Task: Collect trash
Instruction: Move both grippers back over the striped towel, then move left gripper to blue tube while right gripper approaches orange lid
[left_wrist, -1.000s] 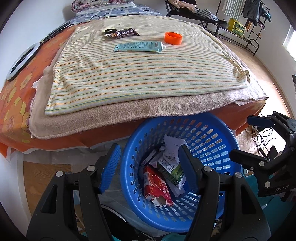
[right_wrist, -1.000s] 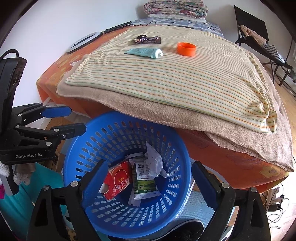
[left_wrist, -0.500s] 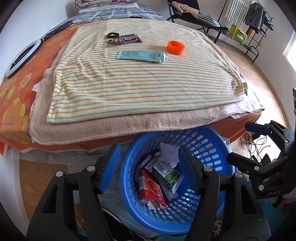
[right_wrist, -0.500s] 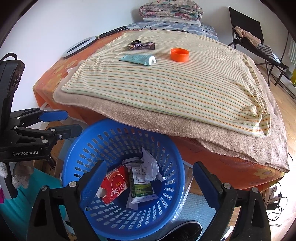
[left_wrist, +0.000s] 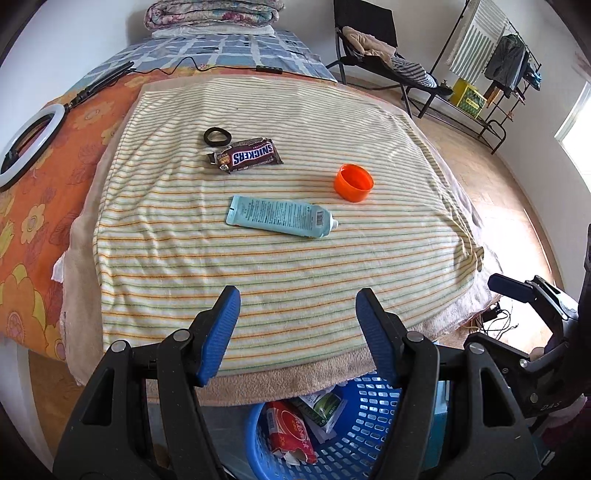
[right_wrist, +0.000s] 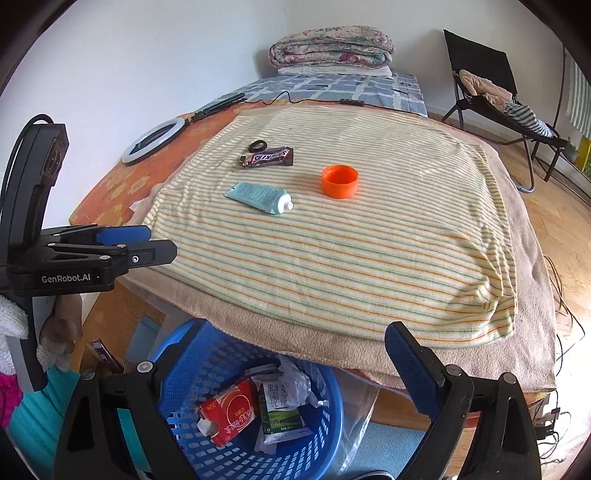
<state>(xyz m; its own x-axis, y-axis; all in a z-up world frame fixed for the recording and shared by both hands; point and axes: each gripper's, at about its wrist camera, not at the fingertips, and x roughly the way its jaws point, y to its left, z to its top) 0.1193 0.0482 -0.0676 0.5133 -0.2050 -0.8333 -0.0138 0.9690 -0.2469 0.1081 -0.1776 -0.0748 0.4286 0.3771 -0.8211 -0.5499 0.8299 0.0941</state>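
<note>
**Both hand-held grippers lifted from basket to bed**

Lifted since the earlier frame, my left hand-held gripper (left_wrist: 297, 332) and right hand-held gripper (right_wrist: 295, 369) stand open and empty over the blue basket (right_wrist: 240, 458). Ahead on the striped towel (left_wrist: 258, 266) lies the teal tube (left_wrist: 279, 216), long axis crosswise, squarely before my left; the left looks nearer.

Ring light (left_wrist: 22, 144) on orange sheet; folded quilt (right_wrist: 330, 46); black chair (right_wrist: 480, 70).

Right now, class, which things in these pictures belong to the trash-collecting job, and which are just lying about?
Job: blue perforated plastic basket; brown Snickers wrapper; pale blue squeezed tube; orange plastic cap; small black ring.

Lying about: white ring light; folded floral quilt; black folding chair.
</note>
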